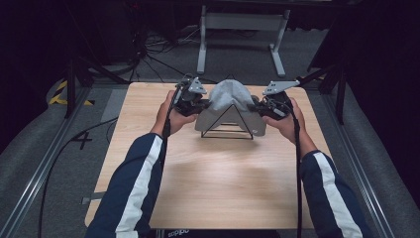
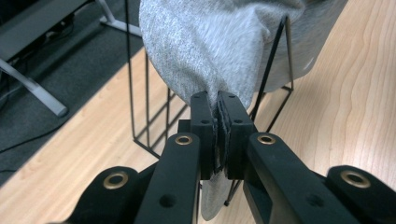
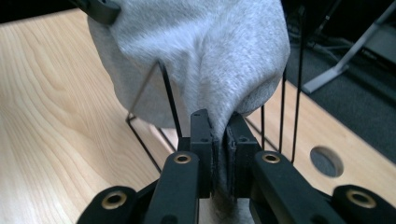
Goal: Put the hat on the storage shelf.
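A grey cloth [image 1: 229, 96] lies draped over the peak of a black wire rack [image 1: 227, 130] that stands near the far middle of the counter [image 1: 213, 183]. The left claw [image 1: 196, 105] is clamped on the cloth's left edge, and the right claw [image 1: 259, 106] is clamped on its right edge; each gripper view has fabric pinched flat between the closed jaws. I'd say the two grips sit on opposite sides so the cloth hangs evenly across the rack's ridge and can be tugged straight or lifted clear without snagging the thin wires. The person's hands hold both claws low, level with the rack's sides.
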The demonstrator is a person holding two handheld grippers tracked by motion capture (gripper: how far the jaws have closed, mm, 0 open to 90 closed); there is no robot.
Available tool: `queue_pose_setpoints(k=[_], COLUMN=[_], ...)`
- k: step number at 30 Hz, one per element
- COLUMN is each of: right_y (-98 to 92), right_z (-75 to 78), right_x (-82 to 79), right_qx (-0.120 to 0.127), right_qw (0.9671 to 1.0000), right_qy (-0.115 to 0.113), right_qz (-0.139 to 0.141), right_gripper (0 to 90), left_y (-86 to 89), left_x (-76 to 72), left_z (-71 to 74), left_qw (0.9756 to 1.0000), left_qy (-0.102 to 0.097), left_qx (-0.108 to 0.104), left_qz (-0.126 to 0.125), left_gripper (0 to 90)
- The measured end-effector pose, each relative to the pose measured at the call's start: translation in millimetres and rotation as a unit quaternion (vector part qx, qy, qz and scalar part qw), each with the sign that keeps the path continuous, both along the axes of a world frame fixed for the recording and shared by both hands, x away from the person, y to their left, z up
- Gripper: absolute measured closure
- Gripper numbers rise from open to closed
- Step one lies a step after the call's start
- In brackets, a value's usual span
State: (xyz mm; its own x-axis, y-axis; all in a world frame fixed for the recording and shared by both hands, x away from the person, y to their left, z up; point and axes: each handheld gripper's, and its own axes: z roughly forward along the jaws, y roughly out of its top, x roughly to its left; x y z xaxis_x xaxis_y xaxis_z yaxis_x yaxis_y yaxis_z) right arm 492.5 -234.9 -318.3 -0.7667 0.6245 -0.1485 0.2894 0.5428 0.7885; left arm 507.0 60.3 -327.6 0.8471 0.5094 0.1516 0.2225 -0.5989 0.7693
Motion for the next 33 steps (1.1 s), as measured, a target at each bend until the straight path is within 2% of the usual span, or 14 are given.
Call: queue_pose_setpoints(k=[8,14,18,22,33], right_y=[4.0,3.6,0.6,-1.6,2.0], right_z=[-29.8,-47.5,-55.1,-61.7,-63.2], right_x=[6.9,12.8,15.9,18.8,18.3], right_qx=[-0.018,-0.028,-0.026,-0.021,-0.052], right_qw=[0.9994,0.9984,0.998,0.9976,0.9963], right_qy=[0.026,0.042,0.046,0.053,0.053], right_qz=[-0.013,-0.025,-0.033,-0.039,-0.043], right_gripper=[84.0,84.0,84.0,83.9,82.3], left_y=[-7.1,-11.6,-12.6,-13.4,-11.4], left_x=[4.8,8.1,9.8,12.5,14.3], left_z=[-34.2,-52.1,-57.4,-59.2,-59.6], left_qw=[0.9993,0.9981,0.9981,0.9972,0.9966], left_qy=[0.021,0.035,0.038,0.042,0.05], left_qx=[0.03,0.048,0.046,0.06,0.064], left_qz=[0.012,0.017,0.017,0.016,0.012], left_gripper=[85.8,85.8,85.8,85.8,85.7])
